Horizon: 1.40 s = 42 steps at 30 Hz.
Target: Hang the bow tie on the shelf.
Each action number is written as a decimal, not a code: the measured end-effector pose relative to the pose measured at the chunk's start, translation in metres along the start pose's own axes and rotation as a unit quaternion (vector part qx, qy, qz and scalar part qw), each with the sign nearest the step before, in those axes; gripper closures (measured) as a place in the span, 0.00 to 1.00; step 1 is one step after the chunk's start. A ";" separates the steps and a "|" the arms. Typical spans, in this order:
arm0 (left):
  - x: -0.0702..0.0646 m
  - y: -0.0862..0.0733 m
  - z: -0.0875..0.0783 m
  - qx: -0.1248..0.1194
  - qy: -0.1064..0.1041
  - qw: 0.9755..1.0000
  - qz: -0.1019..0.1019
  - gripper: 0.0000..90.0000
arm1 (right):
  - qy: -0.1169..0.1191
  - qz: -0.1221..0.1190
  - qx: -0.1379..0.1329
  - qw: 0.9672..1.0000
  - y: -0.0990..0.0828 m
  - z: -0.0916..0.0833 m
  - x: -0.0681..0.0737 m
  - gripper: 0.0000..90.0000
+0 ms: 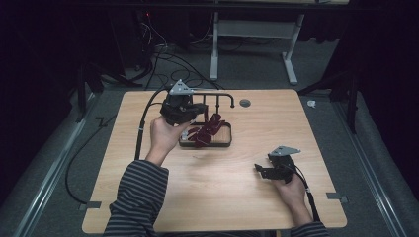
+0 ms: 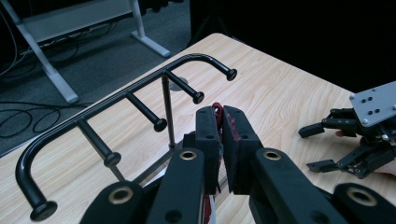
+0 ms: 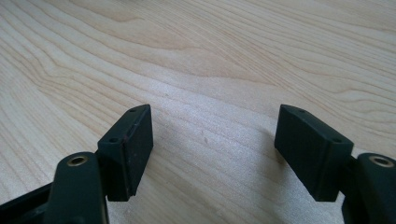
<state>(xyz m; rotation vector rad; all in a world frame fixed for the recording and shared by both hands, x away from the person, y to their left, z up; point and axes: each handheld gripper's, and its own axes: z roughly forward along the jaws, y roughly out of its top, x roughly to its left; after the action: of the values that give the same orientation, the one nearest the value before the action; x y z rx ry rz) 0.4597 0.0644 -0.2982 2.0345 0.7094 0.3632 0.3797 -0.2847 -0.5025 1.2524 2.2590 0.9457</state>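
The left hand-held gripper (image 2: pixel 219 123) was clamped on a maroon strap (image 2: pixel 216 109), lifted beside the rack (image 2: pixel 140 88) for hanging; the right hand-held gripper (image 3: pixel 212 149) waited, jaws apart.

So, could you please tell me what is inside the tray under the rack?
Dark red straps lie in the tray; the left hand-held gripper pinches one. The left hand hides the tray's left end.

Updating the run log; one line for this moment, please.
left gripper: shut on dark red strap | rack: beside | right gripper: open, idle
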 end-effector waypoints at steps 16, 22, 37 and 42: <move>0.010 0.011 0.027 0.004 0.000 1.000 -0.007 0.95 | 0.001 0.000 0.001 1.000 0.000 0.000 0.000 0.32; 0.017 0.009 0.034 0.004 0.006 1.000 -0.016 0.95 | 0.001 0.000 0.001 1.000 0.000 0.000 0.000 0.32; 0.028 0.013 0.043 -0.007 0.019 0.999 -0.036 0.95 | 0.001 -0.002 0.000 1.000 0.000 0.000 0.000 0.32; 0.033 0.011 0.045 -0.003 0.027 0.999 -0.044 0.95 | 0.001 -0.003 0.000 1.000 0.000 0.000 0.000 0.32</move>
<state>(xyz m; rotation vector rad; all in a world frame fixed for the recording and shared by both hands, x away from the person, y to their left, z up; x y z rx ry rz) 0.5127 0.0496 -0.3142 1.9863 0.8269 0.3703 0.3797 -0.2849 -0.5025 1.2433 2.2635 0.9460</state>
